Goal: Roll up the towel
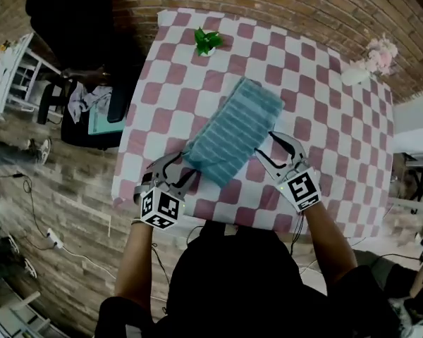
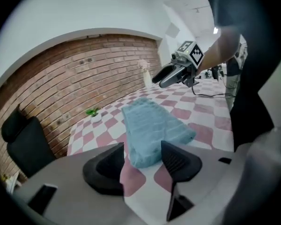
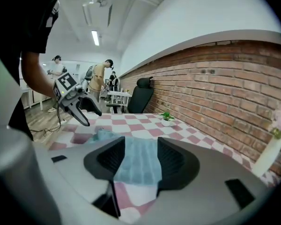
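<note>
Towel (image 1: 233, 132): soft, light, limp terry, folded into a long strip. It should pinch easily but won't hold shape, so the roll needs tension. Left gripper (image 1: 183, 167): jaws apart, empty, the strip's near corner just ahead of them. Right gripper (image 1: 266, 145): also parted, empty, just beside the strip's right edge. I'd take both near corners and roll away. Table (image 1: 324, 83) edge sits close behind both grippers. Open cloth lies ahead up to the plant (image 1: 206, 41).
</note>
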`<state>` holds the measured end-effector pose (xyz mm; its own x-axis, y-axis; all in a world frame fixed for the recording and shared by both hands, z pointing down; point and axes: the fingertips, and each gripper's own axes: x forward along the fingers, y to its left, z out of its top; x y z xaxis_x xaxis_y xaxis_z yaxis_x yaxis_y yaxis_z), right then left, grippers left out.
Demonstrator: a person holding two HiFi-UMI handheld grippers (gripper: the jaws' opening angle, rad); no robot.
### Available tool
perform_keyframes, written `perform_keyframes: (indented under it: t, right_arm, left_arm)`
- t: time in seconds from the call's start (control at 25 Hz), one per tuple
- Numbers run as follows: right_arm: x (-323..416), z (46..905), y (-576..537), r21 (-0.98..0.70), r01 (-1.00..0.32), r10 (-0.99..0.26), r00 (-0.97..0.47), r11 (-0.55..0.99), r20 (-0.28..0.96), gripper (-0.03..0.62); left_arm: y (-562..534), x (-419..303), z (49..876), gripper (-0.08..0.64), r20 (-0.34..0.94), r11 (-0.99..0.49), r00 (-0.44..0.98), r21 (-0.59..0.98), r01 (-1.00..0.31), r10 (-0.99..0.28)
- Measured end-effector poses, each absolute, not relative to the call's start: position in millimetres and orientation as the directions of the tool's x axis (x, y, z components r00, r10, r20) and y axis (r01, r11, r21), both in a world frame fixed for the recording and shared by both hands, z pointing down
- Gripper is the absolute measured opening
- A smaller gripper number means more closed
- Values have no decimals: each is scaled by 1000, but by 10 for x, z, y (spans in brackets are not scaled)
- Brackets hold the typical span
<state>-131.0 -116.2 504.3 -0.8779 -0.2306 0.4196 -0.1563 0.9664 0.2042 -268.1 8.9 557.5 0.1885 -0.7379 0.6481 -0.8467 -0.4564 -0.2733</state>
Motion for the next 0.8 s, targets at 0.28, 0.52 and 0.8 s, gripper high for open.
perform_keyframes:
  t: [0.28, 0.52, 0.8]
  right_arm:
    - [-1311, 5341, -178, 136, -74, -130, -872, 988, 472, 229]
    - [-1468, 5610, 345, 59, -28, -55, -842, 998, 537, 242]
    - [-1659, 5911, 424, 53, -75, -92, -784, 996, 614, 242]
  left_arm:
    - [253, -2468, 5687, 235, 752, -675, 230, -357, -646, -618]
    - [368, -2309, 5737, 227, 814, -780, 209, -395, -486, -542]
    - [318, -2325, 5968, 227, 841, -875, 274, -393, -281, -466]
